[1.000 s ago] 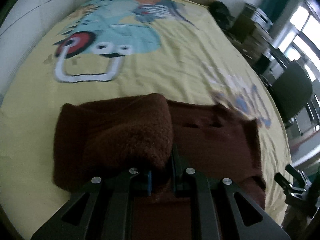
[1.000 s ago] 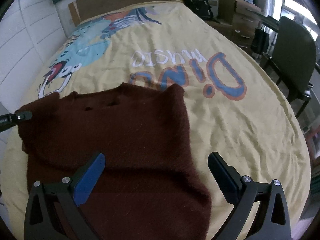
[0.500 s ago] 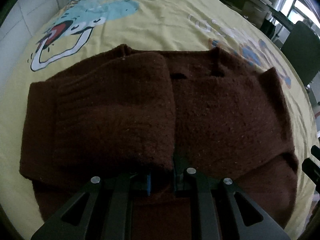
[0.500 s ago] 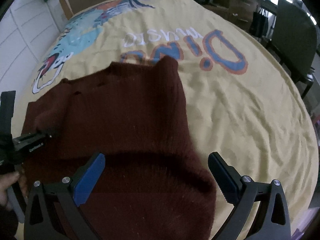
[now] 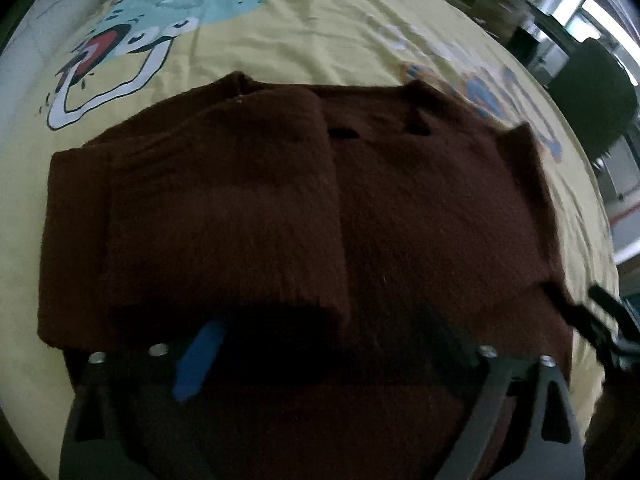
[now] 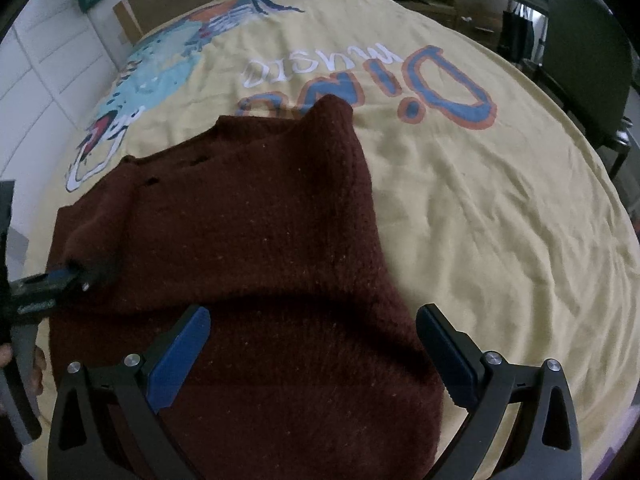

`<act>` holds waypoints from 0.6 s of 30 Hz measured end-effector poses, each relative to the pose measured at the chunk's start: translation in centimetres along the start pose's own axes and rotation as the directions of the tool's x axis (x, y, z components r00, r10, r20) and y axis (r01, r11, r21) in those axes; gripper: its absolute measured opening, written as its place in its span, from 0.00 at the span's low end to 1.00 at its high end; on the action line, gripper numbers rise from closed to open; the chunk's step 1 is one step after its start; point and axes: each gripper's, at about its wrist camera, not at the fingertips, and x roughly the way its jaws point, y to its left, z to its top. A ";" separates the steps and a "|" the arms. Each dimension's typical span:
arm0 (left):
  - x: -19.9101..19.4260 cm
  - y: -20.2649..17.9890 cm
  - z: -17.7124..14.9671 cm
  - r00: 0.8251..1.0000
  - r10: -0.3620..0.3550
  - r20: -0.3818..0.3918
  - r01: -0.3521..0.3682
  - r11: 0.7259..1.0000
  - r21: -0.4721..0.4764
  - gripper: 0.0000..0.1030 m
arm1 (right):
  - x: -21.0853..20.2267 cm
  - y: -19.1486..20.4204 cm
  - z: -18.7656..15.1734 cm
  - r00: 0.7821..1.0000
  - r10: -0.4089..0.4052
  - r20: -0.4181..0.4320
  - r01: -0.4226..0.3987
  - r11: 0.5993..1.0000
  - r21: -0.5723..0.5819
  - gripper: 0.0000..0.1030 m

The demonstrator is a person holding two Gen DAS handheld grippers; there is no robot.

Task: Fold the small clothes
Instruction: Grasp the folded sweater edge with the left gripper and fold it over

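Spread over a bed, a yellow dinosaur-print cover (image 6: 460, 200) serves as the folding surface, with a dark chair (image 6: 588, 52) seen beside it. On the near part of this cover a brown knitted sweater (image 6: 260, 240) is laid flat. Half a second ago the left gripper (image 5: 320, 344) was clamped on the edge of the sweater's left panel; now its jaws are seen spread wide apart and the folded panel (image 5: 224, 216) has been let go, resting on the body of the garment. The first inward fold is therefore judged complete. The right gripper (image 6: 312, 356) is held above the sweater's lower right part with its jaws well apart and nothing between them, much as it was a second ago. The right side (image 6: 352, 184) remains unfolded, so a matching fold from that side is probably what is called for next.
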 end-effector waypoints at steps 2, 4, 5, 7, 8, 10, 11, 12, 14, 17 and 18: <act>-0.8 0.5 -0.6 1.000 0.000 -0.002 0.000 1.000 0.025 0.95 | 0.0 0.0 -0.2 1.000 0.000 -0.002 0.000 1.000 0.000 1.00; -1.5 1.4 -1.2 1.000 0.002 0.006 -0.002 1.000 0.026 0.99 | 0.2 -0.1 -0.4 1.000 -0.001 -0.007 0.001 1.000 0.002 1.00; -2.1 2.2 -1.6 1.000 -0.002 0.014 0.002 1.000 0.025 0.99 | 0.2 -0.1 -0.5 1.000 0.000 -0.011 0.000 1.000 0.003 1.00; -3.0 3.2 -2.0 0.999 0.026 0.024 -0.026 0.999 0.025 0.99 | 0.4 -0.1 -0.6 1.000 0.000 -0.017 0.000 1.000 0.004 1.00; -3.6 4.0 -2.4 0.998 0.047 0.034 -0.048 0.998 0.027 0.99 | 0.4 0.0 -0.6 1.000 -0.002 -0.020 0.002 1.000 -0.002 1.00; -4.8 5.6 -3.1 0.995 0.075 0.059 -0.076 0.997 0.027 0.99 | 0.3 0.2 -0.4 1.000 -0.009 -0.016 0.009 1.000 -0.017 1.00; -5.5 6.7 -3.4 0.993 0.092 0.071 -0.094 0.995 0.020 0.99 | 0.2 0.4 -0.3 1.000 -0.009 -0.011 0.009 1.000 -0.023 1.00; -5.9 7.5 -3.9 0.992 0.102 0.078 -0.104 0.995 0.014 0.99 | 0.1 0.6 -0.1 1.000 -0.008 -0.006 0.008 0.999 -0.032 1.00; -6.4 9.4 -4.6 0.989 0.128 0.079 -0.127 0.992 -0.009 0.99 | 0.1 1.1 0.1 1.000 -0.007 -0.001 0.007 0.999 -0.045 1.00; -5.7 12.1 -5.7 0.986 0.163 0.031 -0.162 0.986 -0.035 0.99 | 0.1 2.1 0.2 1.000 0.000 -0.003 0.000 0.997 -0.071 1.00; -5.5 12.9 -6.0 0.986 0.168 0.021 -0.166 0.985 -0.049 0.99 | 0.2 2.6 0.2 1.000 0.003 -0.006 -0.004 0.997 -0.080 1.00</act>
